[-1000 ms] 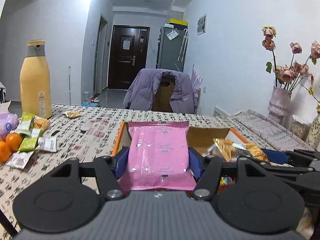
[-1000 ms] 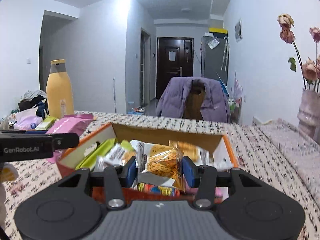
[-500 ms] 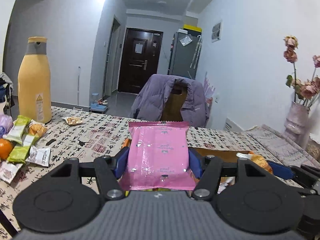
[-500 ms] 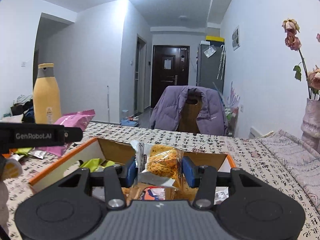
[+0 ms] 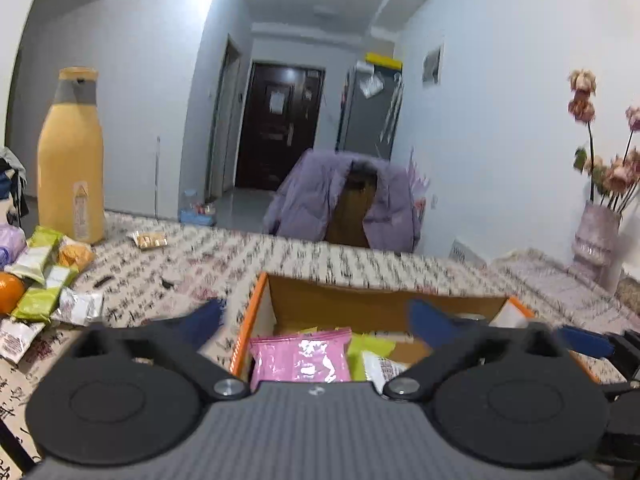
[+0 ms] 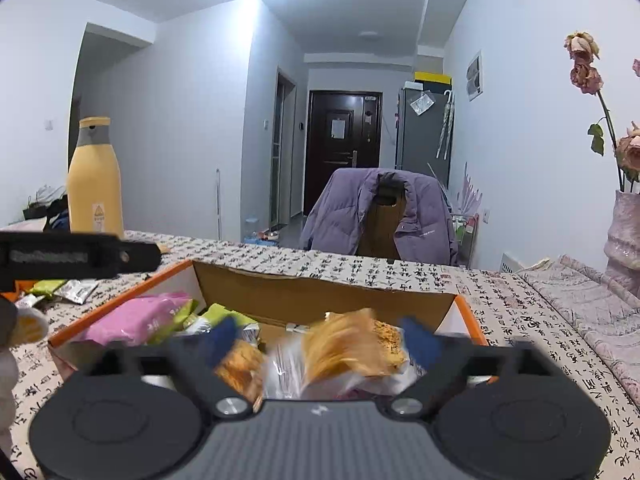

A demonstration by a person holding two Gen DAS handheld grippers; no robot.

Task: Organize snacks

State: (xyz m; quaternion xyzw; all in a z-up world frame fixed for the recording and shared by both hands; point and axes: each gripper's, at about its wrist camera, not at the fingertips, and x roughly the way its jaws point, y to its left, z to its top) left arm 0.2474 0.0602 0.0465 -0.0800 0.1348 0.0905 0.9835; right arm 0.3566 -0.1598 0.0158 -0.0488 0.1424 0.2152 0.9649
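An open cardboard box with an orange rim (image 5: 256, 304) (image 6: 320, 292) holds several snack packets. My left gripper (image 5: 316, 320) is open above it; the pink packet (image 5: 302, 356) (image 6: 140, 318) lies in the box's left part, free of the fingers. My right gripper (image 6: 320, 338) is open above the box; the clear packet of orange-brown crackers (image 6: 352, 346) is blurred between its blue pads and looks to be dropping free. The left gripper's body (image 6: 76, 256) shows at the left of the right wrist view.
Loose green and white snack packets (image 5: 40, 280) and an orange (image 5: 8, 286) lie at the table's left, by a tall yellow bottle (image 5: 72, 160). A small packet (image 5: 150, 239) lies farther back. A chair with a purple jacket (image 5: 348, 204) stands behind; a vase of flowers (image 5: 598, 240) stands right.
Both grippers opened. The pink packet fell from the left gripper into the box. The cracker packet left the right gripper's pads and is dropping toward the box.
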